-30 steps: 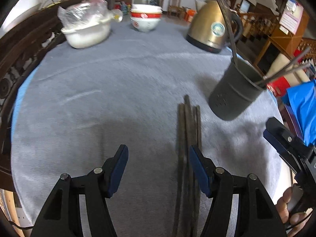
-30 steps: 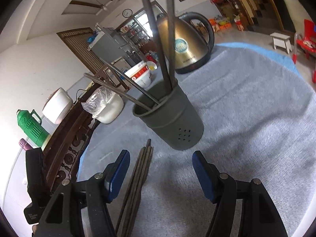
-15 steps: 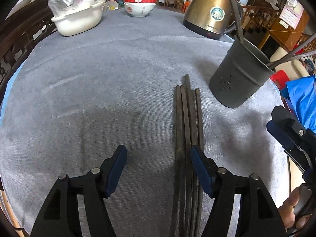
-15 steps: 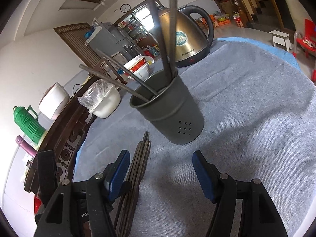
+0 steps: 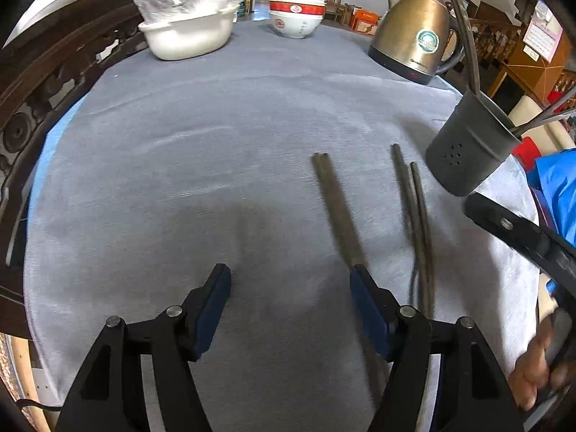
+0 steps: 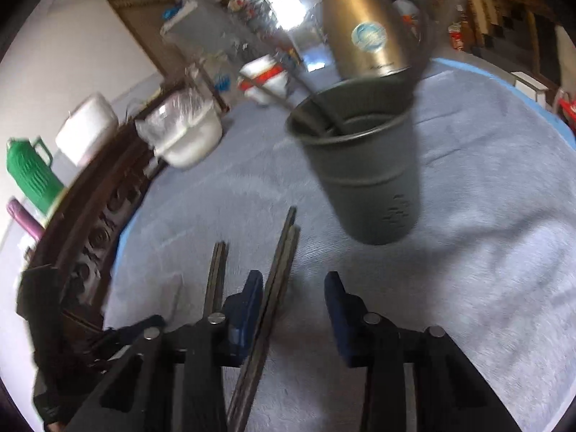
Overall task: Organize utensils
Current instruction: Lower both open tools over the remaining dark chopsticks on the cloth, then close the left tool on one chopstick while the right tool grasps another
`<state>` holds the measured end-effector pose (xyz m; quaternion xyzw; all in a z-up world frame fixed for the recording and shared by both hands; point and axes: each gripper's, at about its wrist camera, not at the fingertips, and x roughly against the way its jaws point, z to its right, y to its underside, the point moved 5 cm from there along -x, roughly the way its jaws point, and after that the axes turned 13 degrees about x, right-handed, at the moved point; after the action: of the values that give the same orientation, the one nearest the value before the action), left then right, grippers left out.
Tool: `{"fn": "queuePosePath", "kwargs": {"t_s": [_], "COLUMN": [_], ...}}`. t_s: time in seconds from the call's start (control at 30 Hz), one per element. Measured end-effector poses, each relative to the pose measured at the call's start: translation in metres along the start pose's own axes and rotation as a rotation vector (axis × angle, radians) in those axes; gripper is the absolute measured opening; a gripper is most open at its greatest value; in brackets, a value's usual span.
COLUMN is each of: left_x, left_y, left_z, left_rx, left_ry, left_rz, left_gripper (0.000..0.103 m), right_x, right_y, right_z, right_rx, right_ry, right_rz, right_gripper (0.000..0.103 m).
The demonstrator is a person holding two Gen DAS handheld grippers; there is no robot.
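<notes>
Chopsticks (image 5: pixel 338 212) now split into two pairs on bench (image 5: pixel 180 165); right claw (image 6: pixel 293 288) closing around one pair, not gripping; left claw (image 5: pixel 289 288) open, empty.

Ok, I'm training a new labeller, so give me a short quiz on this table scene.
1. True or false: the grey holder already contains utensils.
2. On the cloth, the loose chopsticks lie in: A one bundle, B two separate groups, C four scattered singles.
3. In the right wrist view, what stands just beyond the holder?
Key: 1 true; 2 B; 3 the gold kettle.
</notes>
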<state>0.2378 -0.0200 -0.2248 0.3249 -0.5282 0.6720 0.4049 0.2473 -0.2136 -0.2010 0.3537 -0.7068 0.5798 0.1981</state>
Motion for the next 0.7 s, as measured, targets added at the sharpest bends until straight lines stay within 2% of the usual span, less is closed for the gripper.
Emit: {"fn": "queuePosePath", "kwargs": {"t_s": [0.1, 0.2, 0.33, 0.4, 0.6, 0.7], "left_x": [0.005, 0.004, 0.005, 0.004, -0.001, -0.01], "left_y": [0.002, -0.002, -0.007, -0.01, -0.019, -0.023], "left_z": [-0.013, -0.02, -0.022, -0.016, 0.004, 0.013], "left_rx": [0.006, 0.023, 0.054, 0.044, 0.011, -0.001], "left_ry": [0.018, 0.005, 0.024, 0.028, 0.042, 0.039], "left_rz": [-0.005, -0.006, -0.019, -0.015, -0.009, -0.029], "left_gripper": [0.07, 0.07, 0.07, 0.07, 0.07, 0.07], "right_x": [-0.016, -0.033, -0.048, -0.047, -0.042, -0.044], "right_y": [-0.006, -0.011, -0.005, -0.003, -0.001, -0.003], "right_z": [-0.008, -0.01, -0.003, 0.001, 0.005, 0.003], "right_rx": [0.023, 0.031, 0.02, 0.013, 0.048, 0.054], "right_ry": [0.014, 0.038, 0.074, 0.076, 0.105, 0.118], "right_rz": [-0.028, -0.066, -0.122, -0.122, -0.136, -0.146], "right_gripper": [0.036, 0.03, 0.025, 0.02, 0.02, 0.021]}}
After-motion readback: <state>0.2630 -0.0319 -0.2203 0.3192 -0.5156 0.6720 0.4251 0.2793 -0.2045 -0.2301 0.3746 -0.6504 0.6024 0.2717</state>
